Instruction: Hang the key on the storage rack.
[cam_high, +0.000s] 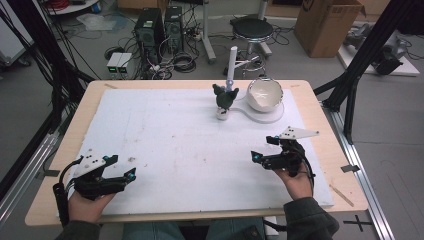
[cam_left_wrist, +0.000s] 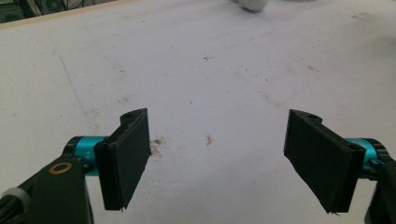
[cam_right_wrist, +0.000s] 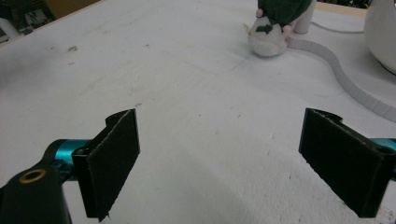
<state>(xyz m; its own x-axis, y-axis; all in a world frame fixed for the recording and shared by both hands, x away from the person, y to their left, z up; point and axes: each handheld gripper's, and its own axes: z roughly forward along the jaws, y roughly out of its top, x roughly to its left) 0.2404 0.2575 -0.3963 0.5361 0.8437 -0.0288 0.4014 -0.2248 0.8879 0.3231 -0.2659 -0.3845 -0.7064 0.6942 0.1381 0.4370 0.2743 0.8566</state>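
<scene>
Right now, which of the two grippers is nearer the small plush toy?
The right gripper. It sits nearer the plush toy at the far edge; the left gripper is at the near-left corner.

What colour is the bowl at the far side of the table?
White; the bowl lies tipped on its side, and the high view shows it best.

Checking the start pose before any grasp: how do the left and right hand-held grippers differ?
The left hand-held gripper rests at the near left of the white mat; the right hand-held gripper sits farther in, closer to the plush toy and bowl. Both stand open, holding nothing.
</scene>
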